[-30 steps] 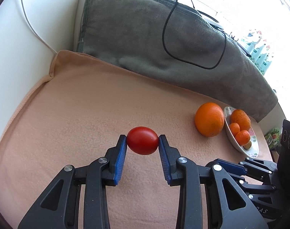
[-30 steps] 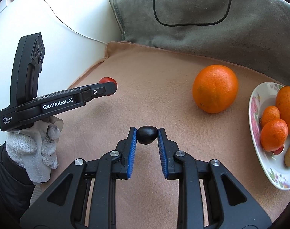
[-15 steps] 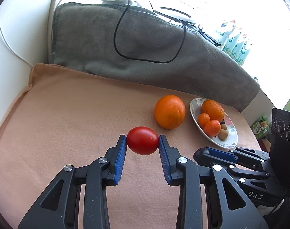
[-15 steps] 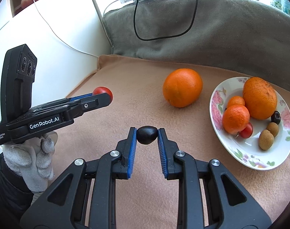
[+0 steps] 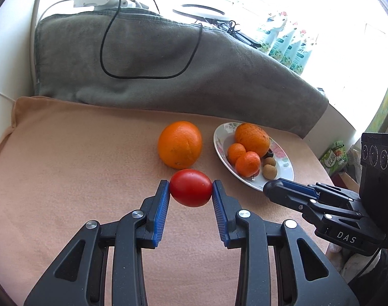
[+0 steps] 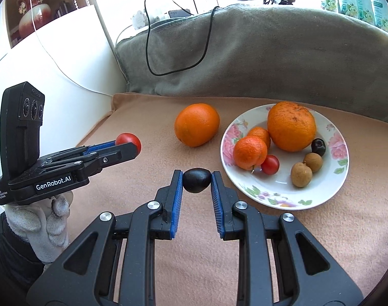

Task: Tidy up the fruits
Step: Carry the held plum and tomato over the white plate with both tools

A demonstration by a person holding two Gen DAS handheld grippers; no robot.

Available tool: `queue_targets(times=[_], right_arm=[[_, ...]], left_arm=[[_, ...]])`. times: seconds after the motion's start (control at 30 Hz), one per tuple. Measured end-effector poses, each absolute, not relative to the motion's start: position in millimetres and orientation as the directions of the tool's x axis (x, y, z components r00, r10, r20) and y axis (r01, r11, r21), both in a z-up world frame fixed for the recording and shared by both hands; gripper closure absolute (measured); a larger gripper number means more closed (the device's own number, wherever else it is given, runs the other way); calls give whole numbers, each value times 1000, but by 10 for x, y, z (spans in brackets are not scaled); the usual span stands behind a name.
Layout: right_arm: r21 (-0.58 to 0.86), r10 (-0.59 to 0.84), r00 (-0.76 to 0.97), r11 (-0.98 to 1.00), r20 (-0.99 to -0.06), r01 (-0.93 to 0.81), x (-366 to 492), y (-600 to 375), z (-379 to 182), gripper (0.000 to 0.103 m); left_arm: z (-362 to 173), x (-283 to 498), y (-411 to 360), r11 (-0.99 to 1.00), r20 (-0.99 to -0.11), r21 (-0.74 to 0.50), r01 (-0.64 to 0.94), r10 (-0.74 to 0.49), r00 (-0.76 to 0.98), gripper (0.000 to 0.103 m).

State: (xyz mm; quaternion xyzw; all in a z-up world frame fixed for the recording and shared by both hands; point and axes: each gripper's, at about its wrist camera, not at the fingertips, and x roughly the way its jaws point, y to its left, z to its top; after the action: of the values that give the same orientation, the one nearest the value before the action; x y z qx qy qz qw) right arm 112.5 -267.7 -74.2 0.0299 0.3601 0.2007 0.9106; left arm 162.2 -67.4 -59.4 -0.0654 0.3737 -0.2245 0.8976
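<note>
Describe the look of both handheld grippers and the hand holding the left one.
Both the left gripper and the right gripper are matte black linkage frames with silver rivets and ribbed blue finger pads. The left body reads "GenRobot.AI"; the right shows "DAS". A white knit glove over a dark sleeve covers the left hand.
</note>
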Motion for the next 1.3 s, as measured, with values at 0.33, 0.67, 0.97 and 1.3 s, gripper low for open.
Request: queue_targets(times=[0.33,0.67,0.97,1.3], right_arm=[[201,333,698,943,-634,-267,1134,-3128,-675,79],[196,288,727,958,-624,-211,1258,-3437,-622,79],[211,268,730,962,-629,-171,1437,-3653,-652,79],[227,263,722,962,-640,-150,1584,-3766,-728,79]], left_arm=[[-602,1583,-1035,866,-648,-278,416,-489,584,71],[-583,1571,-1450,832,-653,-265,488,-527,544,71],[-608,1617,-1770,806,-664,-253,536,-547,510,71],[-639,1690,-1955,790,-672,-252,558,-558,486,71]])
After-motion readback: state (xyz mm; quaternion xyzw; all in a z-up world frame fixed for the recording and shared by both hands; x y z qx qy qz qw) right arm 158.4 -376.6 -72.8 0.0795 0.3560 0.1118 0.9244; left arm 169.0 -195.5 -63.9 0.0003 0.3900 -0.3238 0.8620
